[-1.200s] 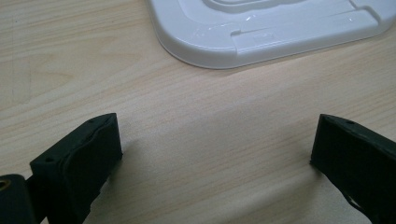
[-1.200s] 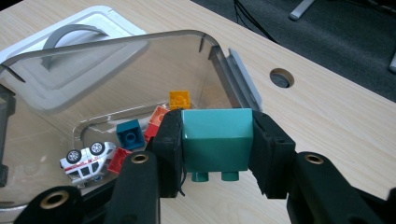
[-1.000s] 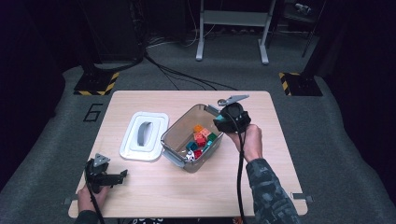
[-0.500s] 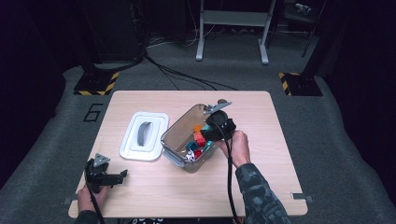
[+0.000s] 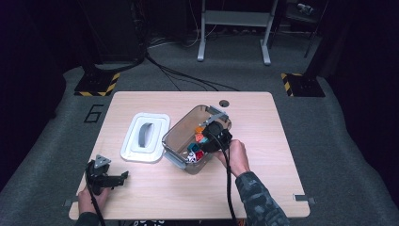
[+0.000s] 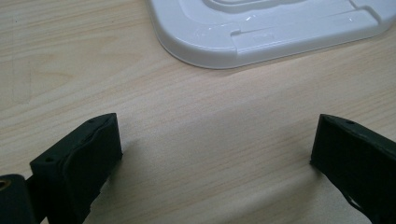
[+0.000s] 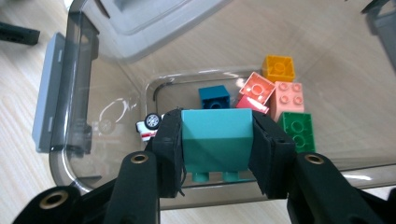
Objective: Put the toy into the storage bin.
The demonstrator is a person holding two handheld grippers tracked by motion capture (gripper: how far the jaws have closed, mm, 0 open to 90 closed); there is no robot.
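A teal brick [image 7: 215, 137] sits clamped between the black pads of my right gripper [image 7: 215, 144], which hangs over the clear grey bin [image 5: 175, 137]. In the high view the right gripper [image 5: 212, 139] is above the bin's near right part. Inside the bin lie a yellow brick [image 7: 279, 68], two salmon bricks [image 7: 288, 99], a green brick [image 7: 299, 131], a blue brick [image 7: 214, 97] and a small toy car [image 7: 148, 125]. My left gripper [image 5: 113, 180] rests at the table's near left corner, its jaws wide apart over bare wood [image 6: 215, 149].
The bin's white lid [image 5: 144, 137] lies flat on the table left of the bin, its corner near the left gripper [image 6: 243, 28]. A cable hole [image 5: 224, 102] sits near the table's far edge. Bare wood spreads to the right of the bin.
My right gripper has come down and toward the near left, from over the bin's far right corner to over its near part, still holding the brick. The left gripper has stayed put.
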